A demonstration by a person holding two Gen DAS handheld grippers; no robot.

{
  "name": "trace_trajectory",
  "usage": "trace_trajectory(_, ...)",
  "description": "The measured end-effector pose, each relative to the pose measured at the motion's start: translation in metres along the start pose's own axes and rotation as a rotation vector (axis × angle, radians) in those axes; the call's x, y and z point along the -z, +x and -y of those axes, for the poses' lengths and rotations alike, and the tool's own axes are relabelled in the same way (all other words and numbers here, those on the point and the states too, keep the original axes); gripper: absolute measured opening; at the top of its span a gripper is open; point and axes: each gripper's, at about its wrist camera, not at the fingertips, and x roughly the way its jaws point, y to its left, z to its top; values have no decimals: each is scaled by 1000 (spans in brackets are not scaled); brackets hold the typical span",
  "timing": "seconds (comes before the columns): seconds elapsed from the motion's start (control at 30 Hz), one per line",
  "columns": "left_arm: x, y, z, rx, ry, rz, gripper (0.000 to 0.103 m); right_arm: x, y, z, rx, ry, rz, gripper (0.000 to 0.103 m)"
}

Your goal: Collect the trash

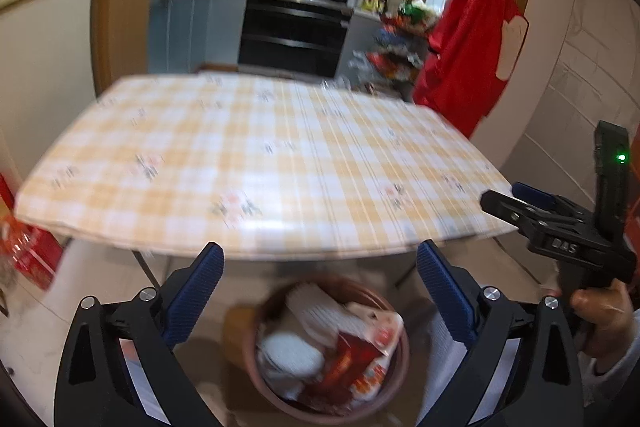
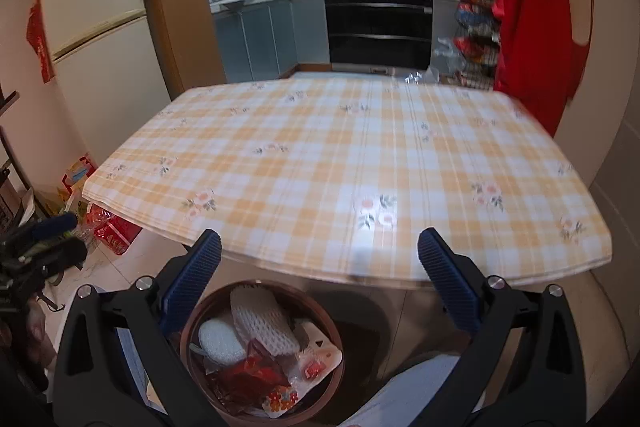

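A round brown trash bin [image 1: 256,359] [image 2: 188,343] stands on the floor in front of the table. It holds white foam netting [image 2: 260,319], a white pad [image 2: 220,343], red wrappers [image 2: 248,375] and printed packaging [image 1: 372,347]. My left gripper [image 1: 320,291] is open and empty above the bin. My right gripper [image 2: 320,283] is open and empty, above and right of the bin. The right gripper also shows in the left wrist view [image 1: 520,203], at the far right by the table edge, its jaw state unclear there.
A table with a yellow plaid floral cloth [image 1: 260,163] [image 2: 340,167] lies ahead, bare. Behind are an oven [image 2: 380,27], a fridge [image 2: 100,27], a red garment on the door [image 2: 536,19], a snack rack [image 1: 396,47]. Red bags [image 2: 116,231] sit on the floor left.
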Motion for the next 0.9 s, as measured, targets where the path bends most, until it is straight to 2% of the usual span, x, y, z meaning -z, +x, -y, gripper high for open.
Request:
trace_trajectory(0.17, -28, -26, 1, -12, 46, 100, 97, -29, -30, -13, 18, -48, 72, 97)
trace_trajectory(0.33, -64, -58, 8, -60, 147, 197, 97, -56, -66, -19, 44, -54, 169, 97)
trace_trajectory(0.53, -92, -93, 17, -106, 192, 287, 97, -78, -95, -17, 64, -40, 224, 97)
trace_trajectory(0.9, -100, -112, 31, -111, 248, 313, 97, -85, -113, -20, 79, -51, 241, 97)
